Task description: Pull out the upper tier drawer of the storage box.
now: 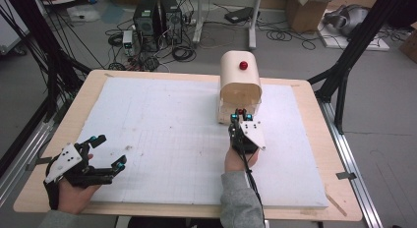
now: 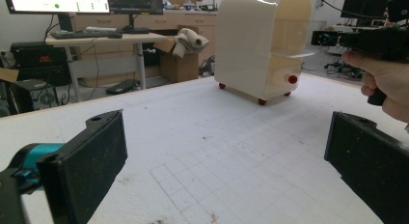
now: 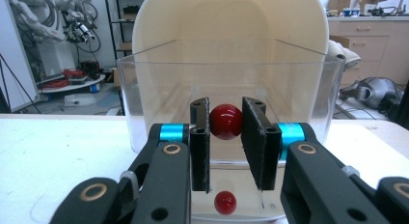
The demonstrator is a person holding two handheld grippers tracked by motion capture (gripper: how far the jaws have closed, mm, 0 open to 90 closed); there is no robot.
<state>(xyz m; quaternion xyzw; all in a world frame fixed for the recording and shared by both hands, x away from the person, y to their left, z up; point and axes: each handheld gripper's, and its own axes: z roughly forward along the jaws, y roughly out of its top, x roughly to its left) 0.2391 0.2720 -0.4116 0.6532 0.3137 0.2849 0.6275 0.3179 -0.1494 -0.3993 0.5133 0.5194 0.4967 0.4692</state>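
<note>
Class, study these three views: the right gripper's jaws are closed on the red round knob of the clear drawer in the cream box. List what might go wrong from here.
1. The red round knob is smooth and small; the right gripper might slip off it when pulling.
2. The cream rounded plastic box stands on small red feet unbraced, the left gripper open far away, so it may slide along the white foam board rather than the clear drawer opening.

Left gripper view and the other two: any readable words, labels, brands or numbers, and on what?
None can be read.
Monitor behind the table: interface with small marks, too blurred to read.
Cream box, its red knob and both hand-held grippers: no lettering seen.
</note>
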